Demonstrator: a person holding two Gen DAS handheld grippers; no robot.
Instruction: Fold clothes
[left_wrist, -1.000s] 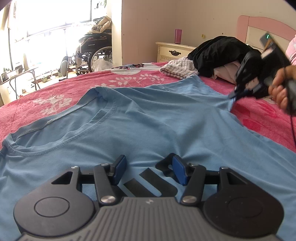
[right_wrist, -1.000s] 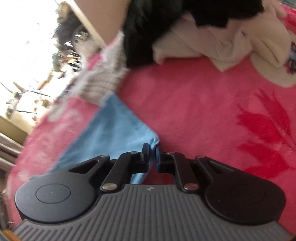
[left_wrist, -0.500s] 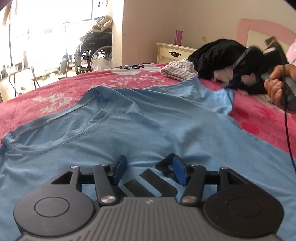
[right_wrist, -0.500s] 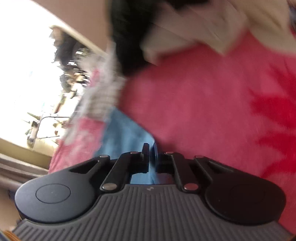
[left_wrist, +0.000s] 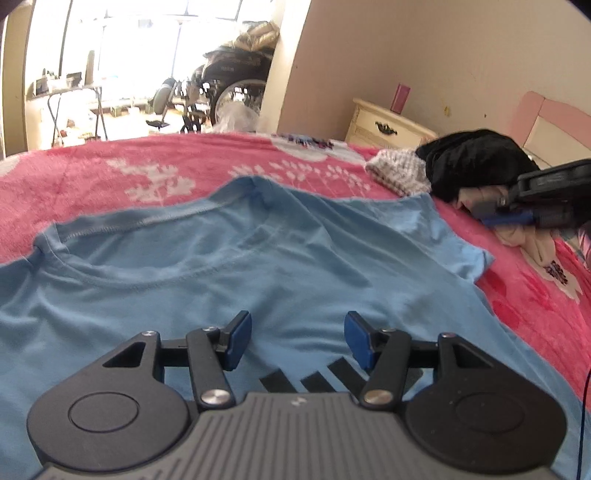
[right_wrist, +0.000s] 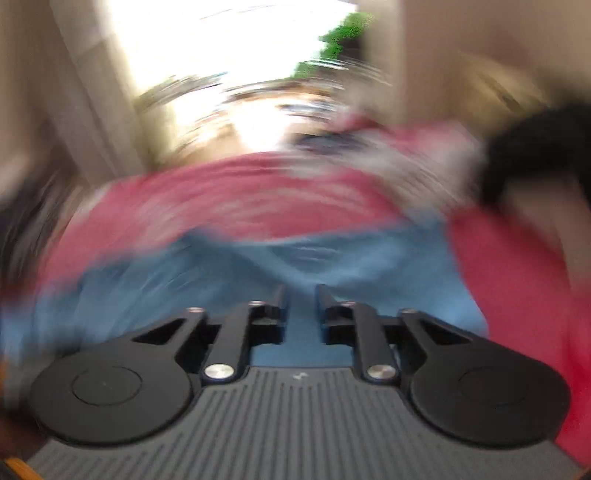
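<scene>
A light blue T-shirt (left_wrist: 229, 273) lies spread on the pink bedspread (left_wrist: 155, 162), collar to the left and black stripes near the camera. My left gripper (left_wrist: 297, 338) hovers low over the shirt's chest, open, with nothing between its blue pads. The right gripper (left_wrist: 506, 219) shows at the far right edge, off the shirt's sleeve (left_wrist: 469, 254), which lies loose on the bed. In the blurred right wrist view, the right gripper (right_wrist: 301, 295) has its jaws opening, a narrow gap between them, nothing held; the blue shirt (right_wrist: 332, 266) lies beyond them.
A heap of black, cream and checked clothes (left_wrist: 469, 170) sits at the back right of the bed, near a cream nightstand (left_wrist: 384, 125) and pink headboard (left_wrist: 546, 122). A wheelchair (left_wrist: 229, 85) stands by the bright window beyond the bed.
The right gripper let go of the shirt's sleeve, which dropped flat, and swung up and away while rolling. The left gripper shifted slightly and rolled; its opening is unchanged.
</scene>
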